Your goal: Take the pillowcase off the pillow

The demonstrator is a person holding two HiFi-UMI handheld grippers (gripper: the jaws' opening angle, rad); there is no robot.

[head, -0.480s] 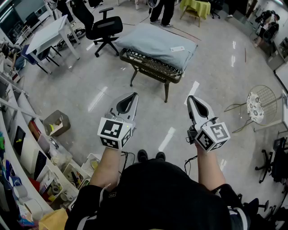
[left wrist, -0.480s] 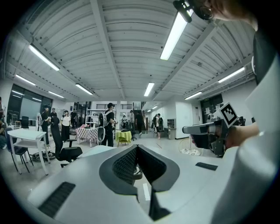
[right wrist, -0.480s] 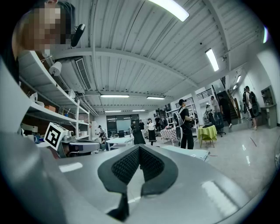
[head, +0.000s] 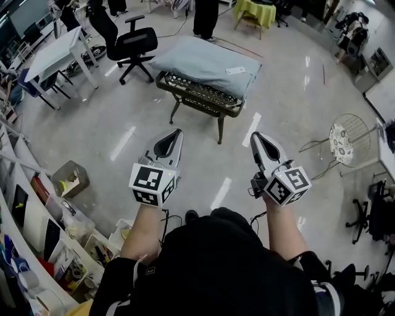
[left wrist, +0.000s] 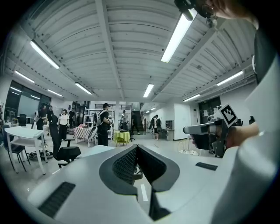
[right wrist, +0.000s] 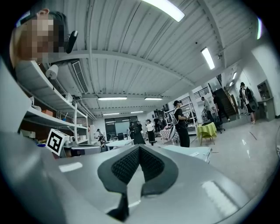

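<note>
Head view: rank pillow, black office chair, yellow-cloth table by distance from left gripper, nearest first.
1. Pillow, on the bench straight ahead of the left gripper.
2. Black office chair, beyond, to the left.
3. Yellow-cloth table, far back, to the right.

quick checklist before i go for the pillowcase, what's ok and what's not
1. Pillow in view, lying on the bench: ok.
2. Left gripper empty, jaws shut: not ok for grasping, open first.
3. Right gripper empty, jaws shut: not ok, open first.
4. Grippers at the pillow: not ok, both held well short of it.
5. Open end of the pillowcase located: cannot tell.
6. Office chair beside the bench, out of the way: ok.
</note>
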